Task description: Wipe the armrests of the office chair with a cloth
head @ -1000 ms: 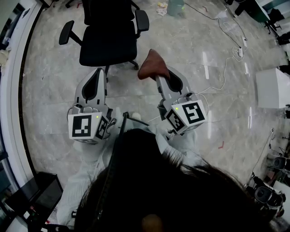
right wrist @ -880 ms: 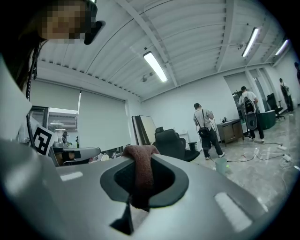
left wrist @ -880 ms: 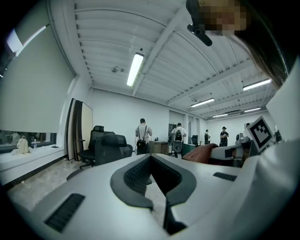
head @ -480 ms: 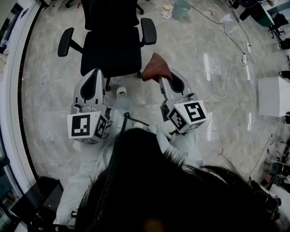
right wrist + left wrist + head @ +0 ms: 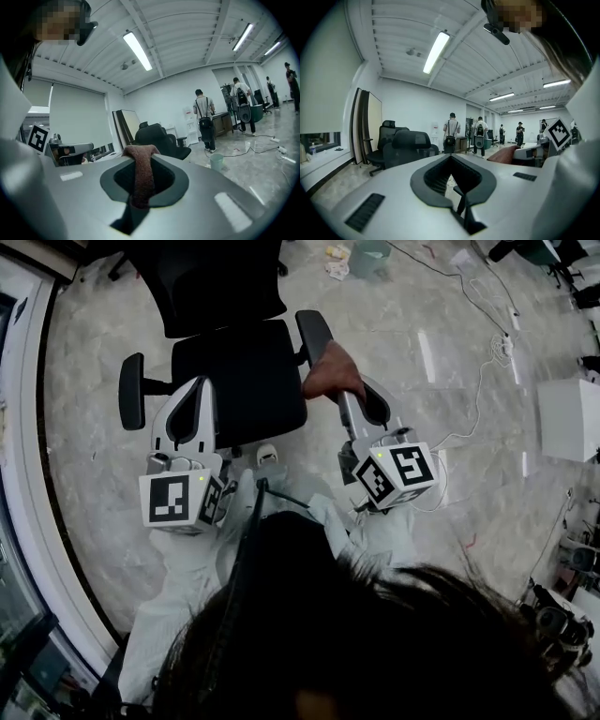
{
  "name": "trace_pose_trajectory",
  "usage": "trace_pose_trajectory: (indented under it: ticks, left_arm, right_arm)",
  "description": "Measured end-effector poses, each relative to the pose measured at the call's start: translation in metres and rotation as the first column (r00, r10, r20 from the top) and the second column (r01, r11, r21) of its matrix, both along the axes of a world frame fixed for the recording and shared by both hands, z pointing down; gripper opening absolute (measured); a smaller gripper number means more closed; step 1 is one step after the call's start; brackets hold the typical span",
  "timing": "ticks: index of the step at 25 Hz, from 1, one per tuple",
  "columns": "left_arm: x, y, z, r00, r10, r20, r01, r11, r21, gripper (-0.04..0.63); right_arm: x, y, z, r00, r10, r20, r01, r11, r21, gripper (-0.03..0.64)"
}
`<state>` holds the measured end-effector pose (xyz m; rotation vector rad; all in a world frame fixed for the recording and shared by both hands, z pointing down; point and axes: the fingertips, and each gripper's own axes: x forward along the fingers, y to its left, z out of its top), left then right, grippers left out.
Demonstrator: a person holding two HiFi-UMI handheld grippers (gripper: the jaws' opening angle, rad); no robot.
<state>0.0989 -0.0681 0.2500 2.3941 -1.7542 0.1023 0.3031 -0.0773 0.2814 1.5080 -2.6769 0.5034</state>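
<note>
The black office chair (image 5: 239,371) stands just ahead of me, its left armrest (image 5: 131,390) and right armrest (image 5: 314,334) on either side of the seat. My right gripper (image 5: 342,390) is shut on a brown cloth (image 5: 333,371). The cloth hangs at the near end of the right armrest; whether it touches I cannot tell. In the right gripper view the cloth (image 5: 140,173) drapes over the jaws of the right gripper (image 5: 140,161), with the chair (image 5: 157,136) beyond. My left gripper (image 5: 199,388) is shut and holds nothing, over the seat's left front edge.
A white box (image 5: 567,418) stands at the right and a white cable (image 5: 469,381) runs over the tiled floor. A green bucket (image 5: 366,254) sits behind the chair. Several people (image 5: 450,133) stand far off. A curved wall base (image 5: 28,474) borders the left.
I have come closer to the chair, which now lies under both grippers. The cloth went from short of the chair to the near end of the right armrest.
</note>
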Motion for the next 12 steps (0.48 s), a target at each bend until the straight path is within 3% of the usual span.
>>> trace_pose_trajectory:
  ticks: [7,12]
  left_arm:
    - [-0.004,-0.064,0.037,1.000,-0.007,-0.003,0.006,0.997,-0.075,0.003]
    - [-0.011,-0.080,0.050,0.999,-0.030,-0.014,0.028,0.994,-0.106,0.003]
  right_arm:
    - [0.004,-0.068,0.039,1.000,0.007,-0.028,-0.009,0.996,-0.090,0.025]
    - [0.002,-0.103,0.059,0.998,-0.010,-0.065,0.002,0.992,-0.124,0.025]
